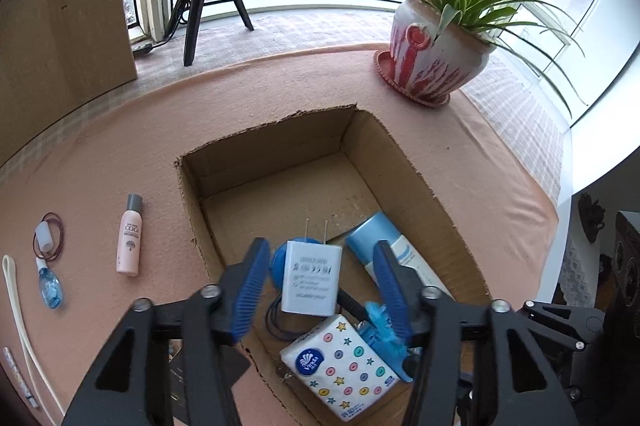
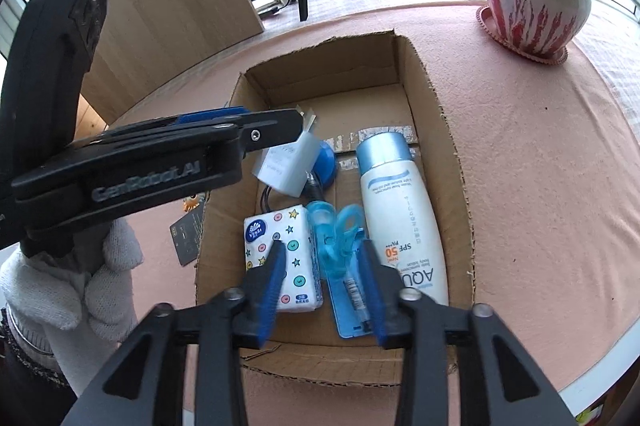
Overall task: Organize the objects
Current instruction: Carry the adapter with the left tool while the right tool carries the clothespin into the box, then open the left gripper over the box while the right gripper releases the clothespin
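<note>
Left gripper (image 1: 318,278): I have its jaws spread wide over the box, either side of the charger; whether the pads touch it I cannot tell; in the right view the plug seems to hang tilted at the finger tip.
Right gripper (image 2: 324,286): jaws wide and bare, low over the near end of the box.
Charger (image 1: 310,276): white plug block, prongs pointing away; I judge it light, stiff and smooth, so apt to slip; best taken across its flat sides, clear of the prongs.
Box (image 1: 264,142): open cardboard on the pink cloth; holds the charger, a blue disc (image 1: 278,268) under it, a dark cord, a tissue pack (image 1: 340,366), a blue carded item (image 2: 346,266) and a sunscreen bottle (image 2: 400,218) lying along the right wall.
Tissue pack: soft; it will give under the pads.
Sunscreen bottle: likely the heaviest piece; rounded and slick.
Still outside, left of the box: pink bottle (image 1: 129,236), lying flat, best gripped across its middle; small blue dropper (image 1: 50,286); white cap (image 1: 43,237) inside a band ring; white strap (image 1: 18,310).
</note>
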`<move>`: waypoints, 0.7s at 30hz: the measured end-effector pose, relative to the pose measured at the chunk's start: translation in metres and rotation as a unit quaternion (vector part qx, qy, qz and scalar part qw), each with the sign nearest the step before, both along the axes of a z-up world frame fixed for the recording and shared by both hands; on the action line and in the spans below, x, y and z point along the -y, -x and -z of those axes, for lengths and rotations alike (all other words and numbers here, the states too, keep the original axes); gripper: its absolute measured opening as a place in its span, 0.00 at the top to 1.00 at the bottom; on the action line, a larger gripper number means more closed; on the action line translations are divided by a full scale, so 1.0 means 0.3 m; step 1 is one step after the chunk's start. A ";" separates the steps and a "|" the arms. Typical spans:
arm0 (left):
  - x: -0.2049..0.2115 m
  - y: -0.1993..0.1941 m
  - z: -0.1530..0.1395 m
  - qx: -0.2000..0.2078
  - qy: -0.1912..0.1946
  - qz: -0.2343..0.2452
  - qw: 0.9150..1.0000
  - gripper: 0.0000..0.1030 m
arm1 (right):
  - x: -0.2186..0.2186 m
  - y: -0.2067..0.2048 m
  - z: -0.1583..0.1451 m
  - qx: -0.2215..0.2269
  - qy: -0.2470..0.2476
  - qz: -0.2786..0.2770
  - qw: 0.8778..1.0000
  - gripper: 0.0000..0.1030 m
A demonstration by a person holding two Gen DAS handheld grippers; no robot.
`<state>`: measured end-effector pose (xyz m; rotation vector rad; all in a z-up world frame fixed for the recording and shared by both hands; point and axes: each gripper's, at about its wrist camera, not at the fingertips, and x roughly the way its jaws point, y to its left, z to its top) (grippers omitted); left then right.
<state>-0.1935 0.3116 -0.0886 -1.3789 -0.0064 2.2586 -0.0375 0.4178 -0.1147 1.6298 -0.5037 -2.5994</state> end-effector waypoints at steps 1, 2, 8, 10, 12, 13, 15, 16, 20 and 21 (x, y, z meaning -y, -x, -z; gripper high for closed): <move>0.001 -0.003 -0.004 -0.002 0.002 0.000 1.000 0.43 | -0.002 -0.001 -0.001 -0.002 -0.001 0.002 1.000 0.61; 0.005 -0.008 -0.010 -0.005 0.003 -0.001 1.000 0.43 | -0.003 -0.001 -0.002 -0.001 -0.001 0.003 1.000 0.61; 0.061 -0.021 -0.031 -0.013 0.007 -0.019 1.000 0.43 | 0.007 0.000 -0.008 -0.003 -0.002 0.008 1.000 0.61; 0.098 -0.023 -0.039 -0.013 0.005 -0.031 0.999 0.43 | 0.012 0.001 -0.014 -0.007 0.001 0.012 1.000 0.61; 0.132 -0.026 -0.047 -0.016 0.009 -0.040 0.999 0.43 | 0.017 0.012 -0.015 -0.008 0.007 0.013 1.000 0.61; 0.152 -0.026 -0.048 -0.016 0.011 -0.045 0.999 0.43 | 0.022 0.017 -0.017 -0.009 0.009 0.013 1.000 0.61; 0.205 -0.027 -0.047 -0.013 0.013 -0.057 0.998 0.43 | 0.034 0.026 -0.024 -0.012 0.010 0.013 1.000 0.61; 0.229 -0.028 -0.045 -0.012 0.014 -0.064 0.998 0.43 | 0.040 0.032 -0.027 -0.013 0.011 0.013 1.000 0.61; 0.345 -0.029 -0.028 -0.006 0.020 -0.094 0.995 0.43 | 0.071 0.066 -0.044 -0.017 0.021 0.005 1.000 0.62; 0.368 -0.028 -0.023 -0.004 0.022 -0.099 0.995 0.43 | 0.083 0.077 -0.051 -0.019 0.021 0.002 1.000 0.62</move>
